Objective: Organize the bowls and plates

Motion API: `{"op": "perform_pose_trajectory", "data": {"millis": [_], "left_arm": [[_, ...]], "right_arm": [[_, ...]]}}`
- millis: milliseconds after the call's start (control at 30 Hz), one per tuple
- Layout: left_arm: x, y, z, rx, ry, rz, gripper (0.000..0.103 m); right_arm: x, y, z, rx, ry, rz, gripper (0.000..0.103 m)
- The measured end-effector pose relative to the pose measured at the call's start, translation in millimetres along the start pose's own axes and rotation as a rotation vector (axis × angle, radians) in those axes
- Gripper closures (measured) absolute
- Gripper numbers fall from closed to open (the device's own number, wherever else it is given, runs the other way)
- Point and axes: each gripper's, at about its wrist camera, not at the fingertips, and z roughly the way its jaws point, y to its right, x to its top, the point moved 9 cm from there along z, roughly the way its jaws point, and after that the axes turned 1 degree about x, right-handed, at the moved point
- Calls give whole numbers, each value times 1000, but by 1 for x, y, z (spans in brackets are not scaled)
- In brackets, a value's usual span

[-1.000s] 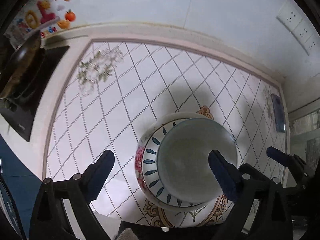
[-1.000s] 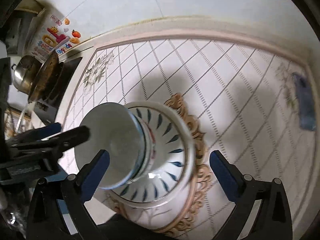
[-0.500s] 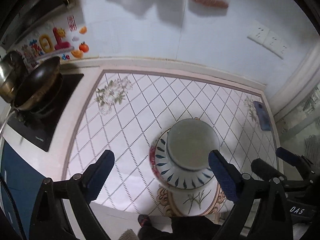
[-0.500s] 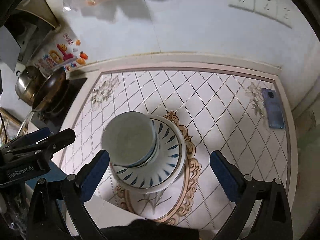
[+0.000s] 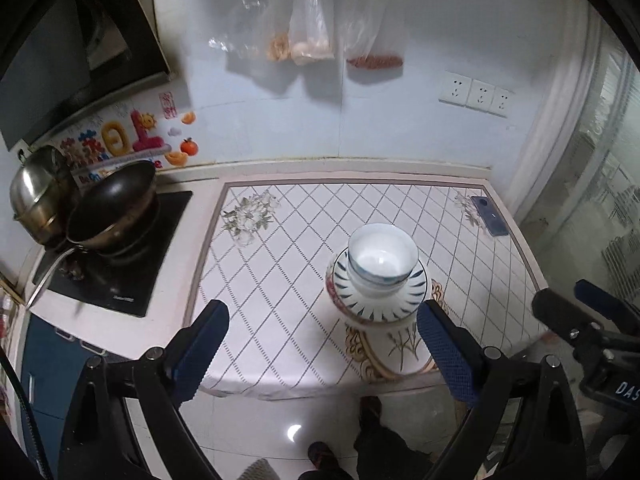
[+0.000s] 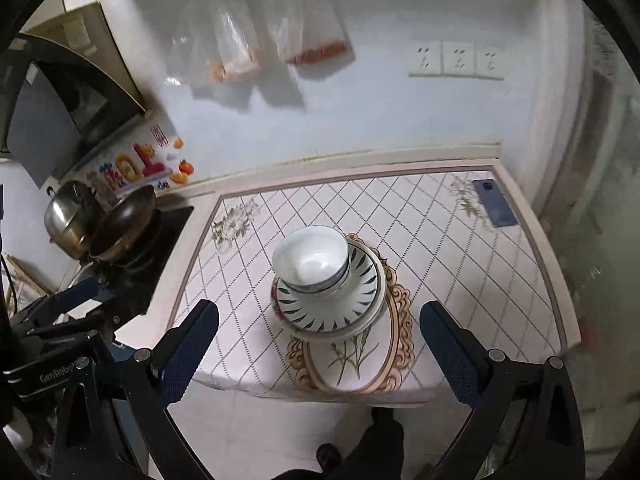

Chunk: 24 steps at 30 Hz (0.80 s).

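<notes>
Both tools, left (image 5: pixel 322 354) and right (image 6: pixel 318 350), hang spread and empty above the counter (image 6: pixel 460 264); bowl (image 6: pixel 312 260) sits nested on stacked plates (image 6: pixel 332 308), likely to save room.

Pale blue wall (image 5: pixel 400 136) with triple socket panel (image 5: pixel 476 94), hanging plastic bags (image 5: pixel 312 32), fruit stickers (image 5: pixel 132 136), range hood (image 5: pixel 72 52), black hob (image 5: pixel 116 264) carrying wok (image 5: pixel 112 208) and steel pot (image 5: pixel 38 194), glossy white floor (image 5: pixel 260 424)
</notes>
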Motion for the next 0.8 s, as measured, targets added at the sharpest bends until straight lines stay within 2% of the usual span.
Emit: {"op": "perform_pose_trajectory", "data": {"millis": [133, 433, 800], "left_arm": [[-12, -5, -28, -9, 31, -10, 7], [-30, -12, -74, 39, 107, -34, 7], [-40, -8, -102, 58, 152, -49, 7]], "right_arm": [[-16, -6, -40, -22, 40, 4, 0], [-37, -12, -99, -50, 113, -29, 0], [-36, -13, -139, -61, 176, -68, 0]]}}
